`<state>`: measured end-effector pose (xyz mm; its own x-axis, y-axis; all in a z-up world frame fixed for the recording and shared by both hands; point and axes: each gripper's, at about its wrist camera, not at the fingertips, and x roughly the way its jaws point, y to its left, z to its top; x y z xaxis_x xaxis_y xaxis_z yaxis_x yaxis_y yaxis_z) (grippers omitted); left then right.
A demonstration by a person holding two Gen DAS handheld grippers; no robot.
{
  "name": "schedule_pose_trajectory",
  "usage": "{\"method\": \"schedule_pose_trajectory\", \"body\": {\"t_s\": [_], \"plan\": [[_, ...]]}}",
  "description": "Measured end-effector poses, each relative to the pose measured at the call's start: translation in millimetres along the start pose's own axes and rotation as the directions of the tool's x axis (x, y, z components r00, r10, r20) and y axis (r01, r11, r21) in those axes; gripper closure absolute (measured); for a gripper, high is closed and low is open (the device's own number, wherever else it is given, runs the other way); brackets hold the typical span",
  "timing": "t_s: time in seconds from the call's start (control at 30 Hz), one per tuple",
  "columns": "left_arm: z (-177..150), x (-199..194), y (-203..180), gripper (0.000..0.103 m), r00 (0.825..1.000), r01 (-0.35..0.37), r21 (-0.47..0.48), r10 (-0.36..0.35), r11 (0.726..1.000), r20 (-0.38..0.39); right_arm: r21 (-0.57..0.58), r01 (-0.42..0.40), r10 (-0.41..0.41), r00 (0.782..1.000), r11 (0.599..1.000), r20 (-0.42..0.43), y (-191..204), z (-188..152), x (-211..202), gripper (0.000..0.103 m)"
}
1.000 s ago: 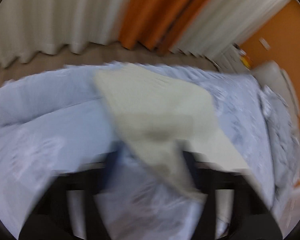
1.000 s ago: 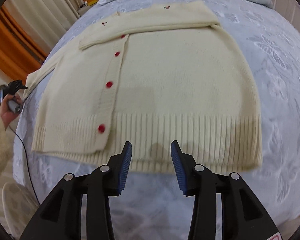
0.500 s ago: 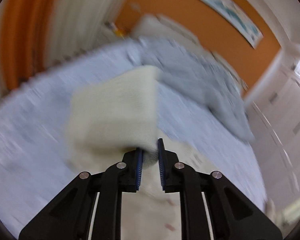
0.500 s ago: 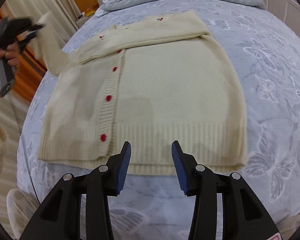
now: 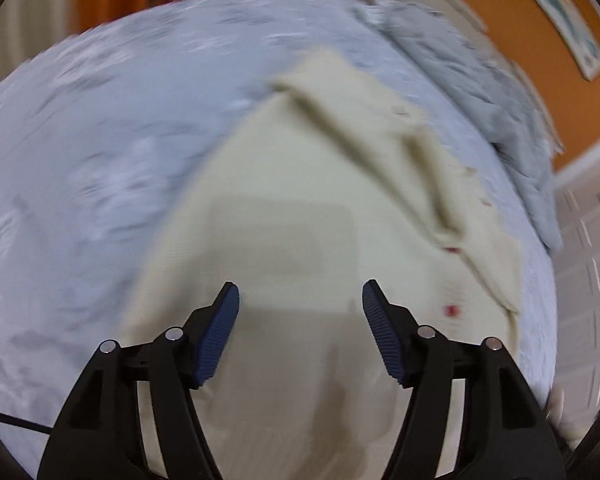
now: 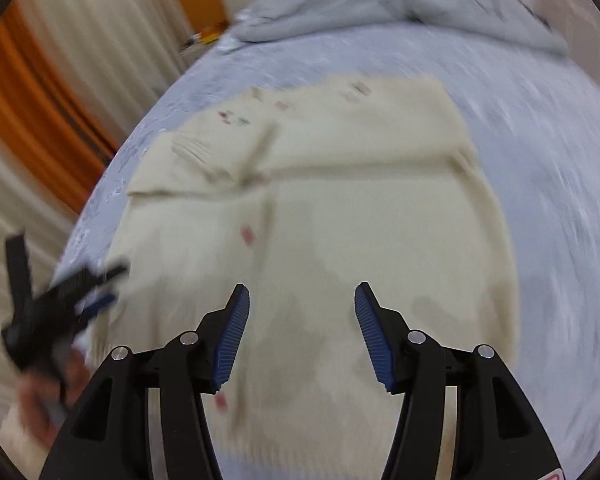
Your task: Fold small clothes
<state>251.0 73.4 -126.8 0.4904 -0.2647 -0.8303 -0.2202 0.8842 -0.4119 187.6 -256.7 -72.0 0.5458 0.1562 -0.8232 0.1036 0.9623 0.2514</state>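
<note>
A cream cardigan (image 6: pixel 340 240) with red buttons (image 6: pixel 247 235) lay spread flat on the bed (image 6: pixel 548 168), which was covered in a pale blue patterned sheet. Both sleeves (image 5: pixel 432 168) seemed to be folded across the chest, though blur made the folds hard to trace. The left tongs (image 5: pixel 300 300) hung over the cardigan's body with the jaws opening — nothing was between them. The right tongs (image 6: pixel 302 300) hovered above the lower part of the cardigan, their jaws opening as well, empty. In the right wrist view the left tongs showed at the garment's left edge, gripped by a hand (image 6: pixel 40 396). A crumpled grey duvet (image 6: pixel 380 4) lay at the bed's far end.
</note>
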Motion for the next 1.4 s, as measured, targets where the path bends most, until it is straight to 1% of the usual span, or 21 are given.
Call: {"method": "schedule_pose_trajectory", "body": {"t_s": [0.17, 0.33, 0.4, 0.43, 0.47, 0.57, 0.63, 0.7, 0.77, 0.83, 0.9, 0.97, 1.0, 1.1, 1.17, 1.2, 1.23, 1.27, 1.3, 1.33, 1.4], "plan": [[-8, -13, 27, 0.041, 1.000, 0.007, 0.050, -0.008, 0.999, 0.011, -0.326, 0.052, -0.043, 0.998, 0.944, 0.035, 98, 63, 62, 0.045], [-10, -11, 30, 0.041, 1.000, 0.001, 0.093, -0.002, 0.996, 0.004, -0.363, 0.117, -0.139, 0.990, 0.924, -0.034, 132, 98, 140, 0.046], [-10, -10, 30, 0.041, 1.000, -0.001, 0.100, 0.001, 0.995, -0.001, -0.319, 0.134, -0.159, 0.986, 0.938, -0.052, 125, 109, 157, 0.060], [-13, -12, 32, 0.041, 1.000, -0.004, 0.106, 0.004, 0.994, -0.002, -0.272, 0.105, -0.130, 0.989, 0.956, -0.073, 114, 116, 161, 0.093], [-13, -12, 33, 0.041, 1.000, -0.007, 0.114, 0.007, 0.993, -0.002, -0.236, 0.081, -0.103, 0.991, 0.968, -0.083, 108, 121, 161, 0.094], [-12, -9, 32, 0.039, 1.000, -0.009, 0.140, 0.009, 0.990, -0.004, 0.040, -0.083, 0.080, 0.995, 0.996, 0.057, 45, 147, 113, 0.094], [-13, -8, 30, 0.037, 1.000, -0.006, 0.156, 0.006, 0.988, -0.003, 0.221, -0.177, 0.148, 0.979, 0.959, 0.142, -7, 147, 88, 0.094], [-13, -8, 29, 0.035, 1.000, -0.009, 0.164, 0.009, 0.986, -0.001, 0.345, -0.178, 0.150, 0.983, 0.922, 0.108, -55, 138, 98, 0.093], [-10, -11, 27, 0.035, 1.000, -0.003, 0.132, 0.004, 0.991, -0.003, 0.389, -0.086, 0.107, 0.994, 0.917, -0.031, -87, 121, 128, 0.090], [4, -21, 25, 0.035, 0.997, 0.081, 0.042, -0.082, 0.996, 0.004, 0.426, -0.109, 0.156, 0.985, 0.898, -0.076, -101, 107, 144, 0.085], [23, -26, 16, 0.035, 0.990, 0.136, -0.010, -0.136, 0.991, 0.027, 0.461, -0.162, 0.199, 0.979, 0.872, -0.032, -108, 103, 143, 0.079], [42, -23, 5, 0.035, 0.982, 0.185, -0.046, -0.184, 0.982, 0.037, 0.489, -0.195, 0.218, 0.976, 0.850, 0.010, -113, 103, 139, 0.055], [59, -15, -3, 0.034, 0.976, 0.215, -0.085, -0.213, 0.973, 0.036, 0.511, -0.209, 0.222, 0.974, 0.834, 0.036, -117, 104, 138, 0.052], [89, 14, -16, 0.032, 0.965, 0.263, -0.193, -0.260, 0.945, 0.038, 0.569, -0.213, 0.209, 0.975, 0.795, 0.074, -131, 105, 137, 0.051], [110, 44, -19, 0.032, 0.976, 0.214, -0.271, -0.214, 0.938, 0.032, 0.609, -0.216, 0.196, 0.975, 0.763, 0.101, -144, 102, 137, 0.051], [120, 62, -16, 0.034, 0.981, 0.189, -0.331, -0.192, 0.924, 0.024, 0.617, -0.218, 0.194, 0.975, 0.756, 0.107, -147, 102, 139, 0.051], [124, 73, -13, 0.057, 0.983, 0.176, -0.360, -0.181, 0.916, 0.018, 0.614, -0.215, 0.197, 0.975, 0.759, 0.098, -146, 103, 142, 0.064], [129, 80, -12, 0.073, 0.985, 0.165, -0.374, -0.172, 0.913, 0.015, 0.603, -0.200, 0.190, 0.978, 0.772, 0.082, -145, 106, 142, 0.092], [136, 84, -13, 0.096, 0.986, 0.161, -0.367, -0.163, 0.916, 0.026, 0.565, -0.208, 0.193, 0.977, 0.799, 0.088, -140, 117, 137, 0.092], [142, 80, -16, 0.094, 0.986, 0.167, -0.350, -0.159, 0.922, 0.051, 0.525, -0.254, 0.203, 0.967, 0.812, 0.154, -137, 126, 122, 0.093], [148, 67, -22, 0.095, 0.980, 0.193, -0.299, -0.168, 0.935, 0.107, 0.411, -0.364, 0.241, 0.916, 0.836, 0.321, -126, 145, 78, 0.093]]}}
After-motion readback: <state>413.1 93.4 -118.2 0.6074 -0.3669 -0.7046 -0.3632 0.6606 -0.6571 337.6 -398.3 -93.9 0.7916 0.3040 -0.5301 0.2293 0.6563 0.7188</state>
